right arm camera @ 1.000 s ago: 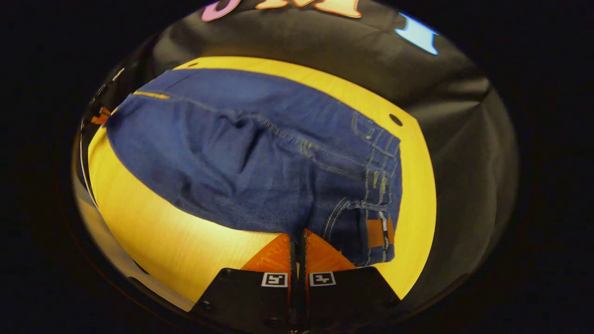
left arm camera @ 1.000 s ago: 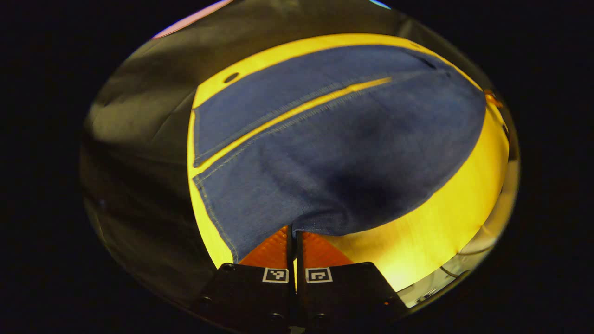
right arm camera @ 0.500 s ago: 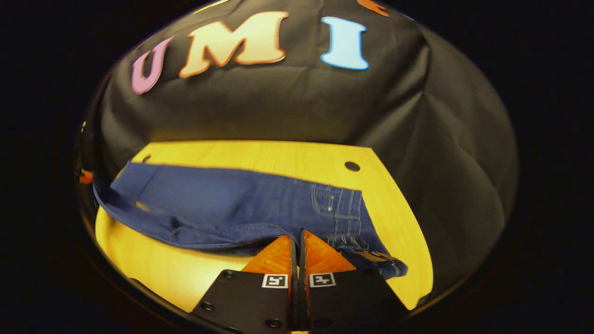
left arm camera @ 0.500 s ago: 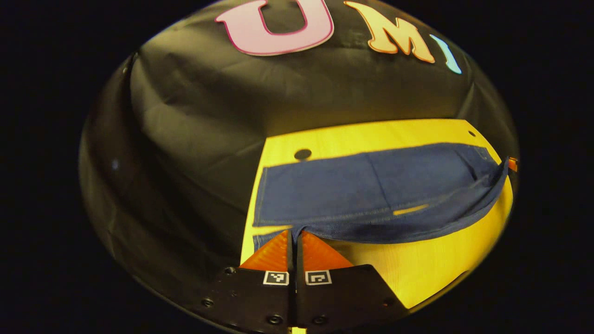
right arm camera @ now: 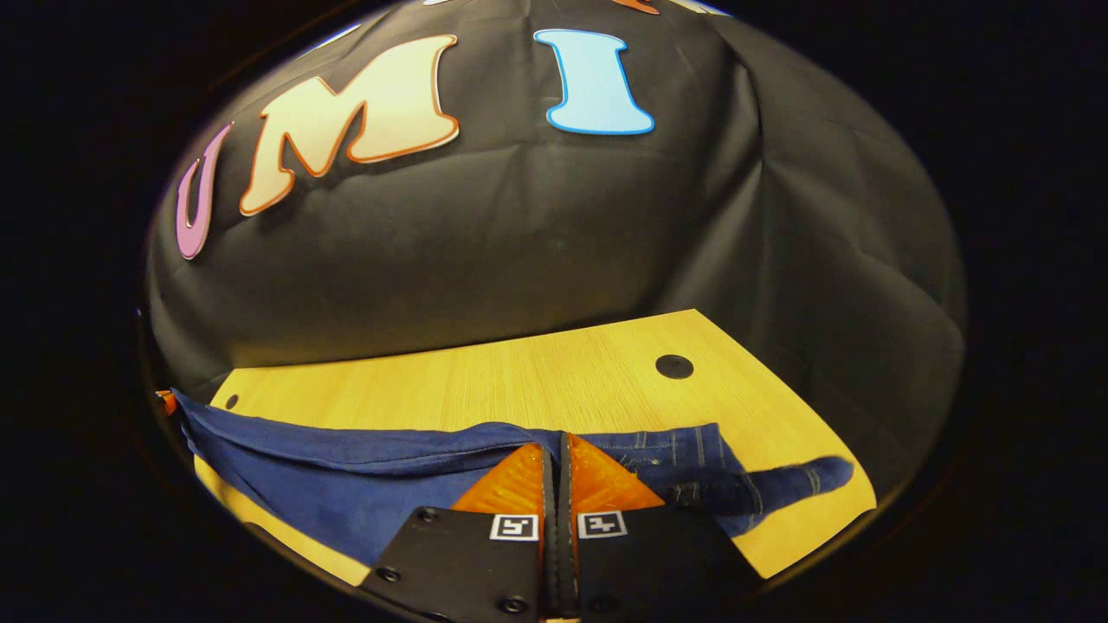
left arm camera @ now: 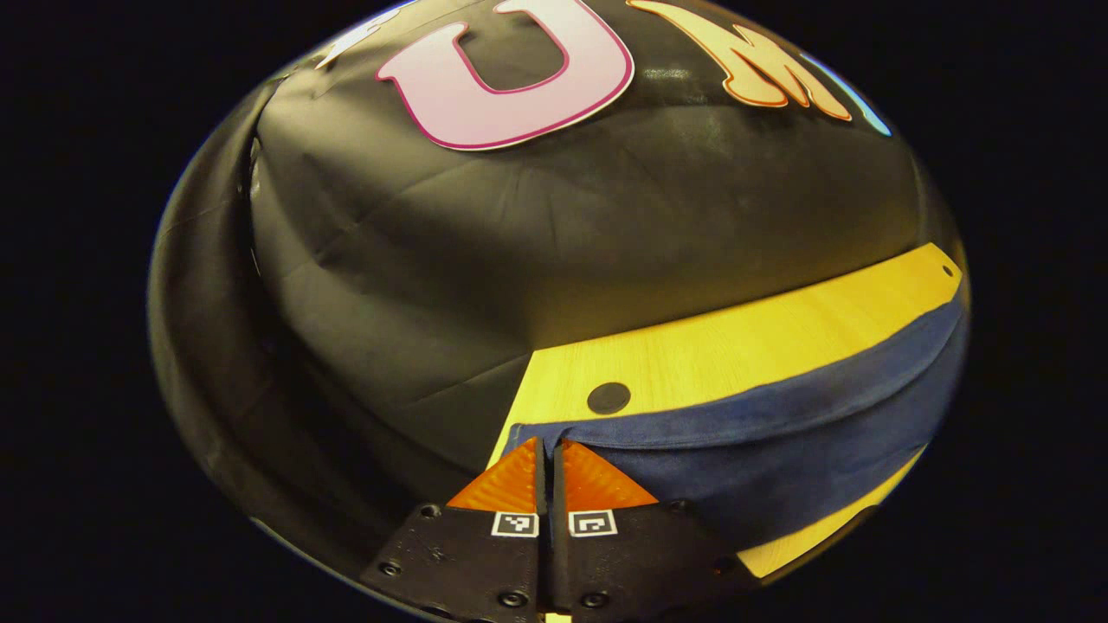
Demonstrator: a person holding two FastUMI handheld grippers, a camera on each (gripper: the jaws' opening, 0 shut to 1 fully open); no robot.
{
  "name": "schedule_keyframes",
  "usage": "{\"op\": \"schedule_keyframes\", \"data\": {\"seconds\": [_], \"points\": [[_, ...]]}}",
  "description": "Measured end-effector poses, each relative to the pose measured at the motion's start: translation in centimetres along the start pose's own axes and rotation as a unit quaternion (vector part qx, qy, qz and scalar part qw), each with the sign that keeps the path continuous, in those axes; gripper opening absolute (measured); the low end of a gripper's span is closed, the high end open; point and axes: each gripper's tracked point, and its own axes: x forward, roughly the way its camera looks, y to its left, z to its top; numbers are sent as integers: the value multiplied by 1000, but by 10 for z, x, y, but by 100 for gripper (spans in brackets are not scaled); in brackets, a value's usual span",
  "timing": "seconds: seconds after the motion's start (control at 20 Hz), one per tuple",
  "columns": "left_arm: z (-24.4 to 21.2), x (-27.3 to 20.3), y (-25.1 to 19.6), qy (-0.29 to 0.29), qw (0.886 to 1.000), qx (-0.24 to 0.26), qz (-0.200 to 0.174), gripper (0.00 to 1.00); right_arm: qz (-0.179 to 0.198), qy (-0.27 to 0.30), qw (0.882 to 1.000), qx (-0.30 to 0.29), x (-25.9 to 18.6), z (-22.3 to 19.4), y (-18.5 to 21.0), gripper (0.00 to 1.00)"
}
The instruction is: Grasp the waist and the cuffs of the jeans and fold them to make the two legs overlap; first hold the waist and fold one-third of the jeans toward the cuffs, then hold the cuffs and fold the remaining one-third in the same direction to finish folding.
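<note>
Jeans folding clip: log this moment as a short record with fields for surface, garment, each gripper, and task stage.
surface: wooden table with a round hole, black cloth wall behind
garment: jeans, dark blue denim, near edge lifted off the table
left gripper: shut on jeans at the cuff end
right gripper: shut on jeans at the waist end, stitched waistband showing beside it
task stage: lengthwise fold under way, one leg being carried over the other; thirds folds not yet done

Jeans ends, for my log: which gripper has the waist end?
The right gripper: belt loops and stitching of the jeans lie beside its fingers. The left gripper pinches plain denim.
</note>
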Motion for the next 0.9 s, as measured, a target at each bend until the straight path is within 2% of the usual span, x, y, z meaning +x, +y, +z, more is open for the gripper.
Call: {"op": "schedule_keyframes", "data": {"seconds": [0.15, 0.3, 0.35, 0.45, 0.5, 0.55, 0.65, 0.7, 0.9], "points": [[6, -2, 0, -7, 1000, -23, -7, 0, -3, 11, 1000, 8, 34, -23, 3, 2], [11, -5, 2, -21, 999, -34, -3, 0, -6, 13, 1000, -7, 48, -35, 3, 2], [7, -2, 0, -22, 999, -37, -5, 0, -1, 14, 1000, -5, 49, -36, 4, 8], [5, -2, -10, -16, 998, -52, -31, 4, 7, 9, 1000, -4, 46, -29, 4, 54], [8, -5, -17, -13, 996, -68, -48, 28, 10, 4, 1000, -6, 43, -26, 2, 77], [11, -1, -23, -20, 995, -81, -45, 52, 13, 3, 1000, -5, 36, -23, -1, 100], [19, -14, -26, -35, 993, -96, -56, 100, 17, 13, 1000, 5, 23, -21, -11, 100], [24, -24, -27, -39, 992, -101, -64, 95, 12, 14, 1000, 8, 15, -19, -21, 100], [33, -63, -34, -35, 991, -99, -87, 95, -35, 24, 999, 32, -18, -14, -86, 100]]}}
